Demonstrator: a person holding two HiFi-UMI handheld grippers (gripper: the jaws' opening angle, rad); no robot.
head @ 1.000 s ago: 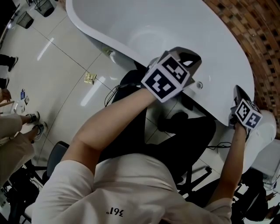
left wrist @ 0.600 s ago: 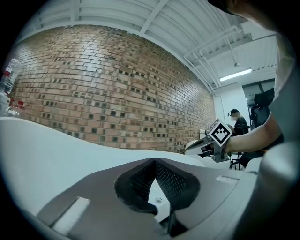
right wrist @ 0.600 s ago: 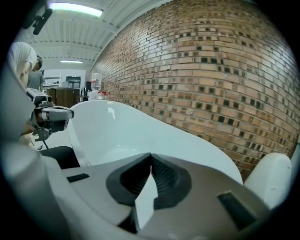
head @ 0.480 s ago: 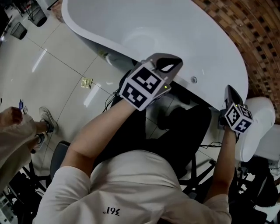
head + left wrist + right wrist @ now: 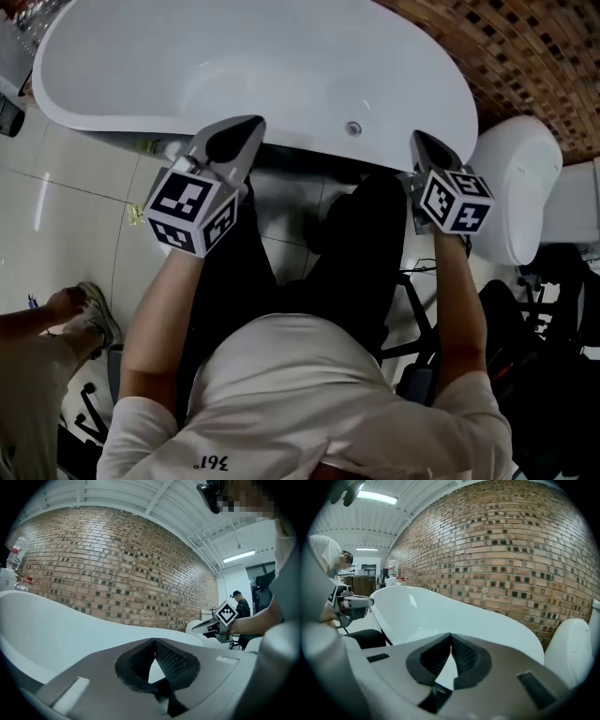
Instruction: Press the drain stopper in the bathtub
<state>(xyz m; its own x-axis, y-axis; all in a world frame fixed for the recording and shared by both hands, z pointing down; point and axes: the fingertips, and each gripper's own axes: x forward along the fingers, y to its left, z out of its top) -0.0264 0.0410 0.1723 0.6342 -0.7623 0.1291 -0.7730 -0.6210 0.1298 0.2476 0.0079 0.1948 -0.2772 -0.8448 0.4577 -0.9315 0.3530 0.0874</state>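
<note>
Seated, both bare forearms are reaching forward, roughly parallel, one on each side of the knees. The left gripper (image 5: 242, 129) is hovering over the near rim of the tub (image 5: 122, 56), its jaws closed tip to tip with nothing between them. The right gripper (image 5: 419, 141) is hanging by the same rim further right, its jaws likewise pressed together and empty. A small round fitting (image 5: 353, 128) is sitting on the tub's near inner wall between the two grippers, touched by neither; cannot tell whether it is the stopper. A toilet (image 5: 516, 173) is standing at the tub's right end, a brick wall (image 5: 525, 56) behind.
</note>
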